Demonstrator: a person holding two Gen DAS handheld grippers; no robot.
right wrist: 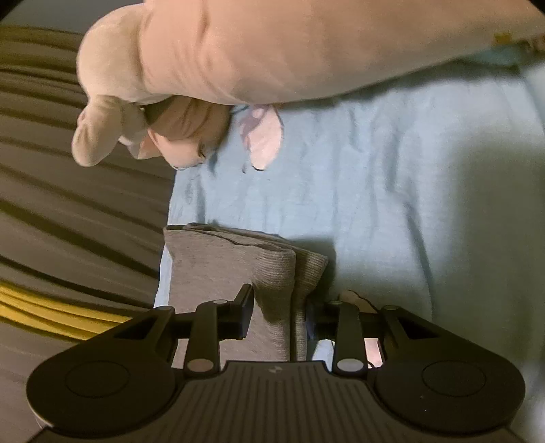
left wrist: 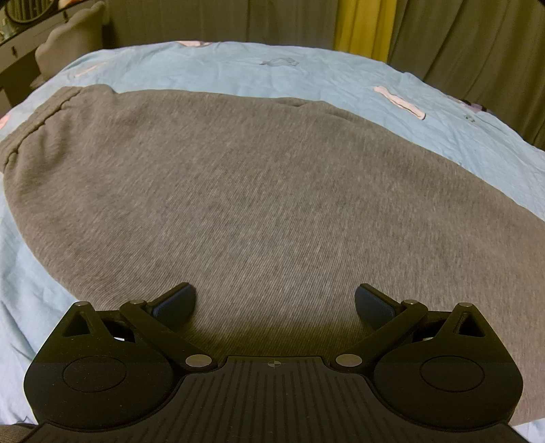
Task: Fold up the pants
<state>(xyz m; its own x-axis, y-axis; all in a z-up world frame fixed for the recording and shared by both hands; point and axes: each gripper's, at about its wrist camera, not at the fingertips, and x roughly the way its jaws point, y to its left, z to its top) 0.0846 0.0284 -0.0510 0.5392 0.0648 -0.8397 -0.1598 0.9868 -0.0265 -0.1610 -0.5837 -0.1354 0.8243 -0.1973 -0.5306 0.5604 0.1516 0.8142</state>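
Observation:
Grey knit pants (left wrist: 259, 191) lie flat on a light blue bedsheet (left wrist: 306, 68), waistband at the far left. My left gripper (left wrist: 275, 303) is open and empty, hovering low over the near part of the pants. In the right wrist view my right gripper (right wrist: 277, 310) is shut on the stacked ribbed cuff ends of the pants (right wrist: 238, 265), with the fabric pinched between its fingers and lifted a little off the sheet (right wrist: 408, 204). The right finger is mostly hidden behind the cloth.
A pink plush toy (right wrist: 238, 51) lies on the bed beyond the right gripper. Brown and yellow curtains (left wrist: 442, 30) hang behind the bed. A grey cushion (left wrist: 71, 34) and a dresser stand at the far left. The bed edge drops off left of the cuffs.

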